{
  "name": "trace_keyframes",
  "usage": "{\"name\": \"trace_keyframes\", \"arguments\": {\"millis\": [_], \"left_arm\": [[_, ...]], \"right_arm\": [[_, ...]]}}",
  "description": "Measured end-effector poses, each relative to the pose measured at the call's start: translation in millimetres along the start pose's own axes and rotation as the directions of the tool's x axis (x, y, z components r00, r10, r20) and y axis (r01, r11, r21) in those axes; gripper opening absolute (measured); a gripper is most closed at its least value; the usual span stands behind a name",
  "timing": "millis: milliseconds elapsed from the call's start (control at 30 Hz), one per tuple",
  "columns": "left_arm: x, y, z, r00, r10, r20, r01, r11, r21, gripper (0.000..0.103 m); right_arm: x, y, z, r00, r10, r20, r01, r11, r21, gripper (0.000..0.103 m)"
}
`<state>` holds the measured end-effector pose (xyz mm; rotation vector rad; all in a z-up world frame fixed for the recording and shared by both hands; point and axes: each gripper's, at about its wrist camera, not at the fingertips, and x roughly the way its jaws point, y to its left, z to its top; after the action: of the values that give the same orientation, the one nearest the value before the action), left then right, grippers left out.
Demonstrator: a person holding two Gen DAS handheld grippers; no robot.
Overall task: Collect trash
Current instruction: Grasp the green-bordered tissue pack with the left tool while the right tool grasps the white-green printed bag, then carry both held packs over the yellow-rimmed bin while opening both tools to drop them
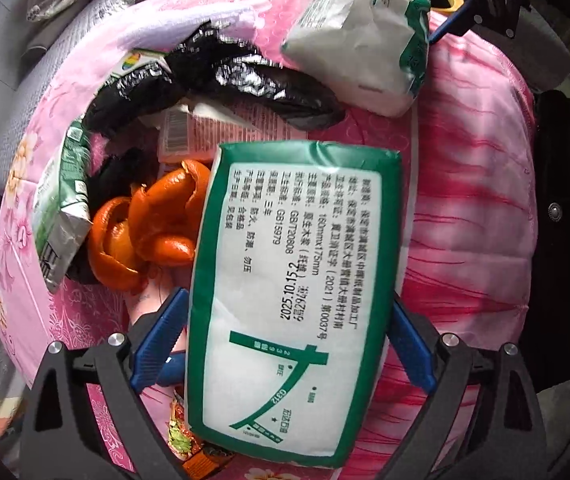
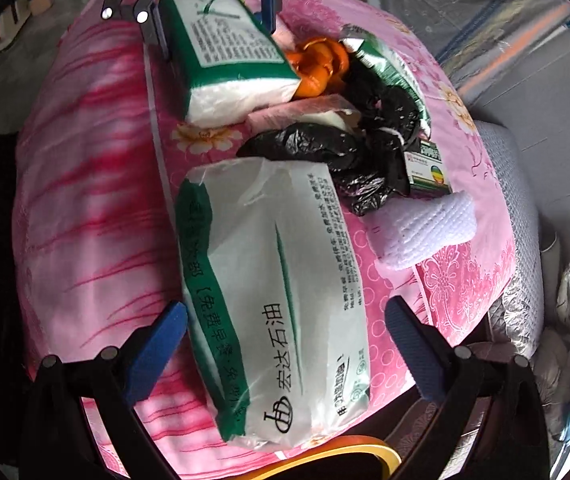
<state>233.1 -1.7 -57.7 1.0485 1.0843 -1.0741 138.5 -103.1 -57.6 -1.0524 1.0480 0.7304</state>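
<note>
Pink quilt [image 1: 465, 184] w/ trash heap: orange peel [image 1: 153, 220], black bag [image 1: 245, 76], green carton [image 1: 63, 200], pink wrapper [image 1: 213, 128]. Left gripper [image 1: 285, 328]: jaws closed on tissue pack [image 1: 293, 280], pads pressed to both sides. Right gripper [image 2: 285, 336]: jaws wide, astride crumpled pack [image 2: 277, 300], not touching; white cloth [image 2: 429, 232] beside it.

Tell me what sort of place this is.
Most likely a bedroom at home. Litter lies on a pink floral quilt over soft bedding: tissue packs, orange peel and a crumpled black plastic bag. A grey padded mattress edge shows beside the quilt.
</note>
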Motion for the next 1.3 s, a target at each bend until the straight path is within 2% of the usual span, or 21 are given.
{"name": "trace_keyframes", "arguments": {"millis": [167,267,333,400,500,533,567,600,667,733,833,967,1067,1133,1233,1300], "left_arm": [[14,3,5,0.999,-0.037,0.008,0.037,0.999,0.003,0.09],[23,3,7,0.999,-0.039,-0.006,0.039,0.999,0.001,0.089],[27,2,7,0.999,-0.042,-0.01,0.042,0.999,0.003,0.088],[28,3,9,0.999,-0.052,-0.006,0.052,0.999,-0.004,0.087],[27,3,8,0.999,-0.042,0.005,0.042,0.999,-0.014,0.084],[26,1,7,0.999,-0.031,0.013,0.032,0.999,-0.015,0.083],[24,-1,5,1.0,-0.02,0.022,0.02,1.0,-0.02,0.082],[22,-2,4,1.0,-0.012,0.028,0.013,1.0,-0.027,0.082],[19,-8,1,0.999,0.005,0.034,-0.004,0.999,-0.035,0.08],[16,-11,-1,0.999,0.023,0.04,-0.021,0.999,-0.044,0.08],[7,-19,-15,0.997,0.049,0.057,-0.045,0.997,-0.07,0.078],[-10,-30,-29,0.992,0.088,0.093,-0.078,0.991,-0.109,0.078],[-27,-31,-45,0.982,0.122,0.145,-0.098,0.981,-0.165,0.078],[-43,-29,-60,0.97,0.134,0.203,-0.089,0.972,-0.217,0.078],[-70,-35,-79,0.934,0.196,0.299,-0.103,0.948,-0.301,0.078],[-92,-39,-87,0.887,0.26,0.381,-0.111,0.922,-0.37,0.078]], "right_arm": [[21,-9,9,0.994,0.089,-0.06,-0.091,0.995,-0.044,0.096],[11,-19,10,0.971,0.236,-0.029,-0.236,0.972,-0.009,0.096],[20,-20,10,0.975,0.21,-0.065,-0.212,0.977,-0.016,0.096],[40,-22,8,0.962,0.245,-0.124,-0.244,0.97,0.025,0.096],[52,-30,5,0.952,0.286,-0.111,-0.271,0.953,0.135,0.096],[53,-35,3,0.949,0.302,-0.094,-0.282,0.942,0.179,0.092],[52,-42,1,0.946,0.315,-0.077,-0.291,0.93,0.223,0.084],[51,-48,-2,0.947,0.316,-0.058,-0.291,0.92,0.261,0.08],[47,-57,-10,0.95,0.312,-0.021,-0.288,0.9,0.328,0.063],[43,-58,-16,0.956,0.293,0.005,-0.276,0.892,0.357,0.054],[36,-56,-23,0.964,0.262,0.039,-0.257,0.892,0.371,0.048],[23,-60,-40,0.96,0.256,0.11,-0.278,0.859,0.43,0.045],[6,-68,-55,0.94,0.261,0.221,-0.338,0.811,0.478,0.045],[-12,-73,-69,0.916,0.242,0.32,-0.381,0.776,0.503,0.045],[-39,-81,-88,0.846,0.206,0.492,-0.483,0.686,0.545,0.045],[-61,-80,-97,0.788,0.176,0.59,-0.553,0.625,0.551,0.045]]}}
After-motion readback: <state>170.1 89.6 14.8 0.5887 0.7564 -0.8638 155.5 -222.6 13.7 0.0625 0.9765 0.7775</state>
